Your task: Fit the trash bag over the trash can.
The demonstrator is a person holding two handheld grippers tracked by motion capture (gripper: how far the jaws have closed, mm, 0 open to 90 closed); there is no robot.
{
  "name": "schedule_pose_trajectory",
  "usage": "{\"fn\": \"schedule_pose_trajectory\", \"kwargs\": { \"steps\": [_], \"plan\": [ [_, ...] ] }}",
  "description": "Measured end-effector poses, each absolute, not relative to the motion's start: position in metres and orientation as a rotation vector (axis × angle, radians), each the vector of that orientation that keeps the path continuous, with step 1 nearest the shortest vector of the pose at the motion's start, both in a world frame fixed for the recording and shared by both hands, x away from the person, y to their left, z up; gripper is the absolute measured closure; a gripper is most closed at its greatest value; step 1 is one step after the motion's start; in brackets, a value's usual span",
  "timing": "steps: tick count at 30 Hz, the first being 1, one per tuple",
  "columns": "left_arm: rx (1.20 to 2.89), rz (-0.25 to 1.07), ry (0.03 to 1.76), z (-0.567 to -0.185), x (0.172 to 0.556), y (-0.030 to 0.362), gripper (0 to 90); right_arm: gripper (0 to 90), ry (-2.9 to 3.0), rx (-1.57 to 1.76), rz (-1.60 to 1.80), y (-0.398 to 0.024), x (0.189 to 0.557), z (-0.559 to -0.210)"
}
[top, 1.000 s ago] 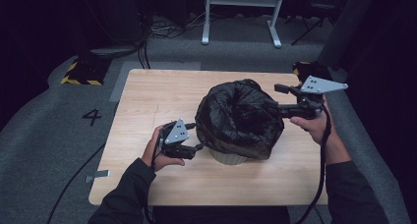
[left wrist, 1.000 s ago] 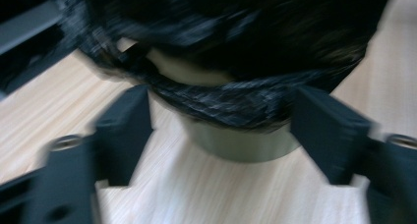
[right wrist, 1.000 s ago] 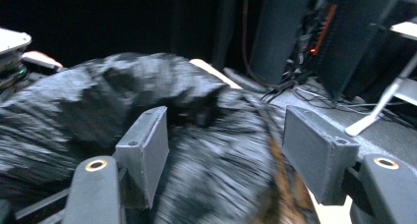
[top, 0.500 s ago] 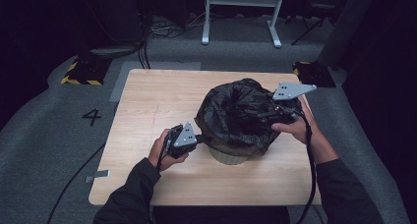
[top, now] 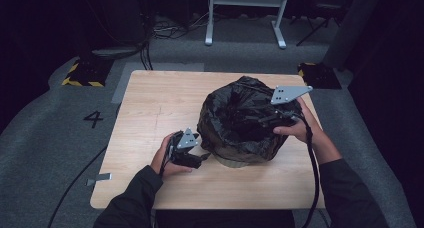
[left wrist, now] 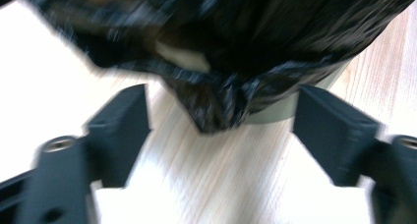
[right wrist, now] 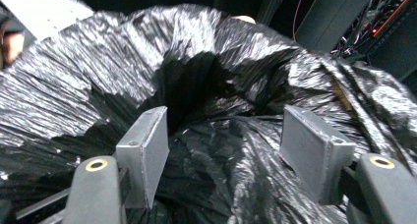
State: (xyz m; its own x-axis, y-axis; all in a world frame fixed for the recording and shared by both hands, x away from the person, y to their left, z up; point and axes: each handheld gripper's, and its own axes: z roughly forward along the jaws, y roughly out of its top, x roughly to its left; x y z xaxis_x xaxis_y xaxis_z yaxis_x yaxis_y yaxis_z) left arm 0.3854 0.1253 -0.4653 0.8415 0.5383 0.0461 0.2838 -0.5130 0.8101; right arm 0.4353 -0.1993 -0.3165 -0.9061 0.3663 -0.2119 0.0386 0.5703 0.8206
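Note:
A black garbage bag (top: 240, 123) is draped over a pale round bin (top: 232, 162) on the wooden table (top: 160, 103). My left gripper (top: 202, 158) sits low at the bag's lower left edge. Its jaws have just been opening and stand open. In the left gripper view a hanging point of the bag (left wrist: 211, 111) lies between the jaws (left wrist: 221, 130) untouched, with the bin wall (left wrist: 275, 113) behind it. My right gripper (top: 267, 120) rests on the bag's right rim. Its jaws (right wrist: 226, 140) stand apart over loose crumpled bag (right wrist: 98, 86), facing the dark mouth.
A white stand (top: 245, 18) rises behind the table. Yellow-and-black blocks (top: 82, 73) lie on the grey floor at the back left, another dark block (top: 320, 75) at the back right. A "4" mark (top: 93, 119) and a tape strip (top: 100, 178) are on the floor at the left.
The right gripper has moved left from beside the bag onto its right rim. The left gripper has sunk toward the table at the bag's lower left edge.

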Motion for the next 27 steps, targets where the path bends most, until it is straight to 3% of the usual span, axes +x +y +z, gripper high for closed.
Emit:
{"fn": "schedule_pose_trajectory", "kwargs": {
  "steps": [15, 27],
  "plan": [
    [2.298, 0.336, 0.699, -0.494, 0.353, 0.157, 18.7, 40.1, 2.649, 0.303, 1.004, -0.183, 0.448, -0.329],
    [2.289, 0.269, 0.754, -0.503, 0.352, 0.177, 15.5, 28.9, 2.819, 0.323, 0.678, -0.167, 0.461, -0.335]
  ]
}}
